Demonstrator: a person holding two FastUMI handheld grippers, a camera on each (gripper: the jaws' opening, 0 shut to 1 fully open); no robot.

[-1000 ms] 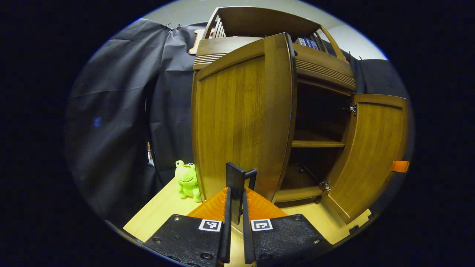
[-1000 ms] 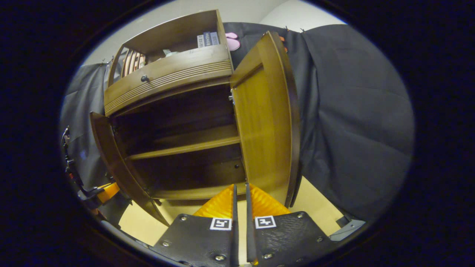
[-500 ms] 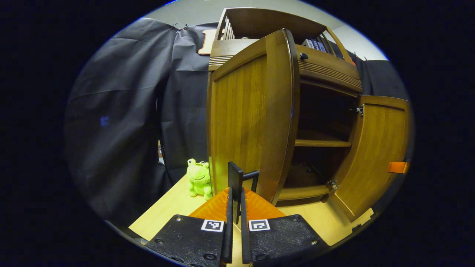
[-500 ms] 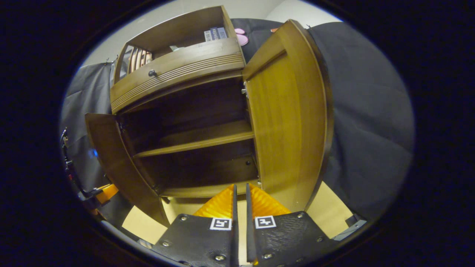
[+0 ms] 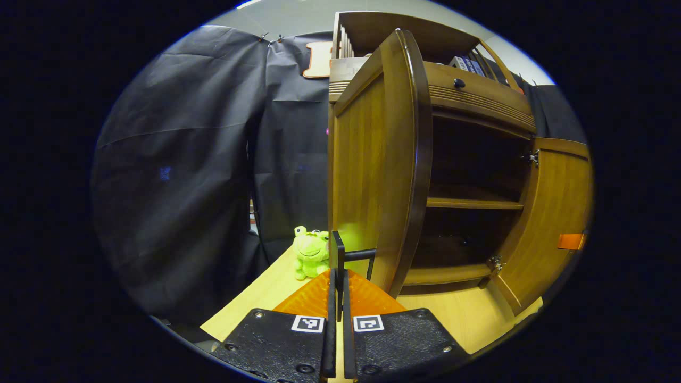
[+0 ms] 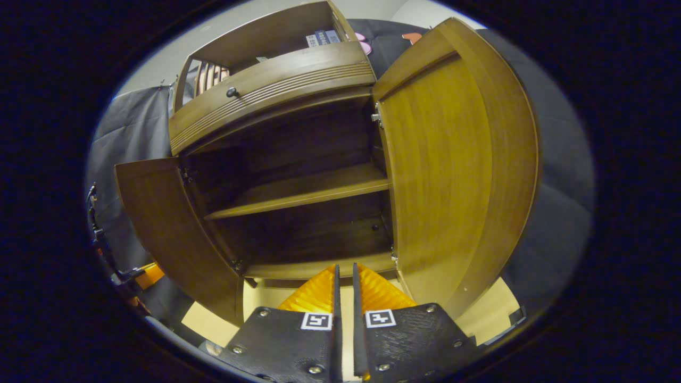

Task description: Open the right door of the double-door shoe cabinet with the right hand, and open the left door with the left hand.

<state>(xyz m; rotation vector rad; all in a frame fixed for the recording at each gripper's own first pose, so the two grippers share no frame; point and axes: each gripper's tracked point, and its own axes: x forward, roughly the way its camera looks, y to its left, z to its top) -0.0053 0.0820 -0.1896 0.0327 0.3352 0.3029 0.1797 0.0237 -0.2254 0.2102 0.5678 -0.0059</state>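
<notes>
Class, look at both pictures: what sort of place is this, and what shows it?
Probably a staged booth, not a home: black cloth hangs behind a wooden shoe cabinet on a pale table, beside a green toy frog.

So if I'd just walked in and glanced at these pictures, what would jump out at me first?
Probably the wooden shoe cabinet with both doors swung wide, its dark inside bare apart from one shelf. In the left gripper view, the left door stands edge-on in the middle, its dark handle pinched in the left gripper. Just beside it, a bright green frog toy sits on the pale floor.
</notes>
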